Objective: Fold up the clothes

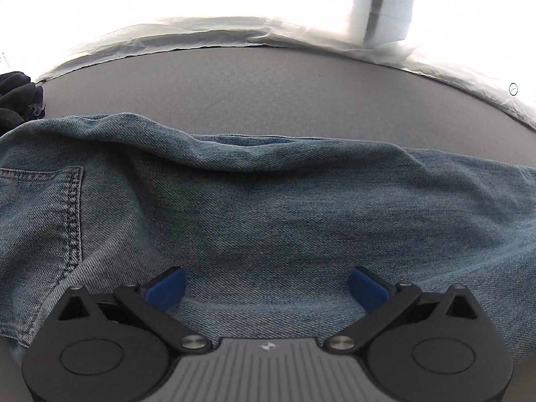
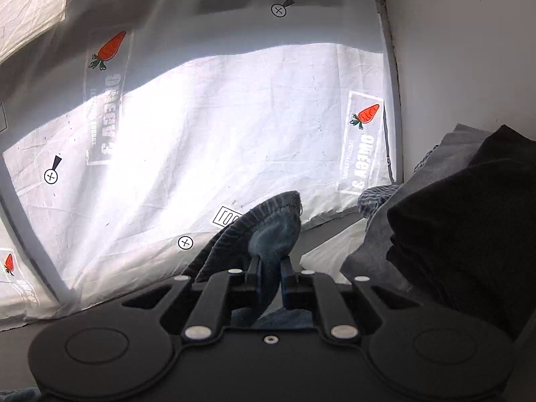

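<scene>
Blue jeans (image 1: pixel 268 207) lie spread across the dark grey table, a stitched back pocket (image 1: pixel 43 207) at the left. My left gripper (image 1: pixel 266 288) hovers just above the denim, open wide, its blue pads (image 1: pixel 165 288) apart with nothing between them. In the right wrist view my right gripper (image 2: pixel 269 268) is shut on a hem of the jeans (image 2: pixel 268 227), which stands up as a bunched fold of denim above the fingers. The rest of that leg hangs below the gripper, mostly hidden.
A pile of dark and grey clothes (image 2: pixel 462 221) sits at the right beside a white wall. Crinkled white plastic sheeting (image 2: pixel 201 140) printed with carrots lies beyond the table edge. A dark garment (image 1: pixel 15 97) rests at the table's far left. A white post (image 1: pixel 385 3) stands behind.
</scene>
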Action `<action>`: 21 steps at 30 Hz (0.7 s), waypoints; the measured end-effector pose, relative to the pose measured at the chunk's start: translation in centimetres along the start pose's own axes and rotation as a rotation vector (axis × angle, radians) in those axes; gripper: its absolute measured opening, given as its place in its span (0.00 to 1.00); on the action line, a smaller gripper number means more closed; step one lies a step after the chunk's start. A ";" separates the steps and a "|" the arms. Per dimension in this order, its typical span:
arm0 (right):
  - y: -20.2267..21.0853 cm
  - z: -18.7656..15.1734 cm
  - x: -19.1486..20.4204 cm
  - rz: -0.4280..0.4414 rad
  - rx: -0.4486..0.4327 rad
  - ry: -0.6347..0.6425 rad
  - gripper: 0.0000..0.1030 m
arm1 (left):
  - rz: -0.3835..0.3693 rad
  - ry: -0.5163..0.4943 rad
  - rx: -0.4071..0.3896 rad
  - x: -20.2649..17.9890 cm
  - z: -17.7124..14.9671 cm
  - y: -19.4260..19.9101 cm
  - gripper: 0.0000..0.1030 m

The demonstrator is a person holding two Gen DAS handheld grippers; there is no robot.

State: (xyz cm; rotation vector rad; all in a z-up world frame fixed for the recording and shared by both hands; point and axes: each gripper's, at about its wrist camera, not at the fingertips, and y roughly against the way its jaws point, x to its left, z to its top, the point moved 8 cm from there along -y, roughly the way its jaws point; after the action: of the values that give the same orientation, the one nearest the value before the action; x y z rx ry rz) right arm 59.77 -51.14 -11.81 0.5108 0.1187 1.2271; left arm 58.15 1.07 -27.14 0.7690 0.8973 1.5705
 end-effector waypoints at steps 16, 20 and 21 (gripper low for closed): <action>-0.7 -13.5 -5.3 -0.065 0.382 -0.394 0.24 | 0.000 0.008 0.011 0.0 -0.2 0.4 1.00; 0.7 -15.8 -3.2 0.058 0.424 -0.513 0.24 | -0.059 0.091 0.001 0.8 -0.8 2.7 0.99; 1.0 -16.3 -2.8 0.097 0.433 -0.581 0.24 | -0.079 0.126 -0.007 1.2 -1.2 3.5 0.99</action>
State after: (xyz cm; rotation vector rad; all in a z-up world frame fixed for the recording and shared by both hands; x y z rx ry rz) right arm 52.08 -48.40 -26.29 1.2426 -0.1414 1.1030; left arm 55.17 1.75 -24.67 0.6274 1.0014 1.5643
